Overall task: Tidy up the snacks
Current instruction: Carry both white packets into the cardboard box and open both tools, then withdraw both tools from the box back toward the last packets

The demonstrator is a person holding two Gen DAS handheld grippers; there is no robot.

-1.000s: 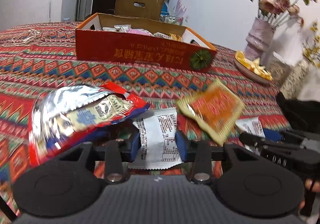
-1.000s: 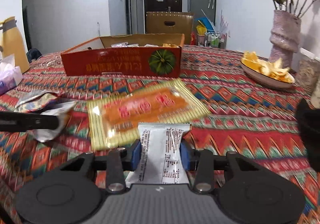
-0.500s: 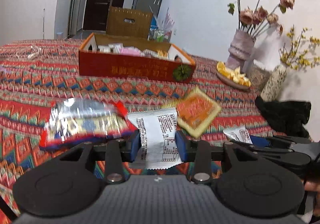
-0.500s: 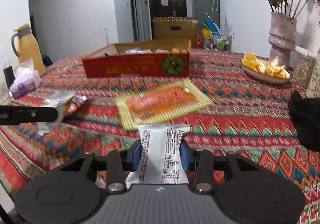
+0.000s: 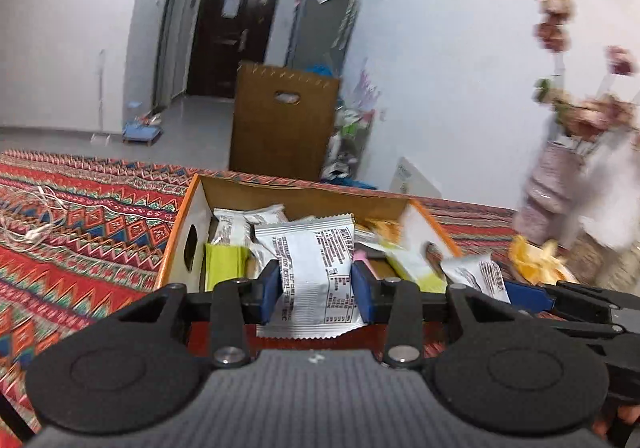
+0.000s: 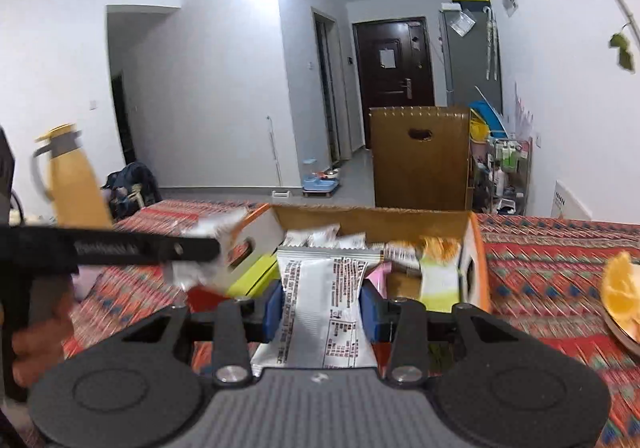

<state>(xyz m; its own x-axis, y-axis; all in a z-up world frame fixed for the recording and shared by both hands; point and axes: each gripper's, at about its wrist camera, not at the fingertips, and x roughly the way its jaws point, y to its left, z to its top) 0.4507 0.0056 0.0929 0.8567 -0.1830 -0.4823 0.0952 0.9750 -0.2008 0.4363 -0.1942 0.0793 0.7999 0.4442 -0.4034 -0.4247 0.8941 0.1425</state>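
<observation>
My left gripper (image 5: pixel 316 290) is shut on a white snack packet (image 5: pixel 314 272) and holds it at the near edge of the open orange cardboard box (image 5: pixel 180 232), which holds several packets. My right gripper (image 6: pixel 320 308) is shut on a second white snack packet (image 6: pixel 320 304), also at the box's (image 6: pixel 476 272) near edge. In the left wrist view the right gripper (image 5: pixel 532 296) and its packet (image 5: pixel 476 276) show at the box's right side. In the right wrist view the left gripper (image 6: pixel 208 248) shows blurred at the box's left side.
The table has a red patterned cloth (image 5: pixel 60 248). A white cable (image 5: pixel 28 219) lies at the left. A plate of orange peel (image 6: pixel 624 300) and a vase of flowers (image 5: pixel 560 187) stand at the right. A yellow thermos (image 6: pixel 72 179) stands far left. A brown box (image 5: pixel 280 123) is behind.
Both grippers have risen and moved forward from the loose snacks on the cloth to the orange box, each still holding its white packet. The foil bag and orange packet have left view.
</observation>
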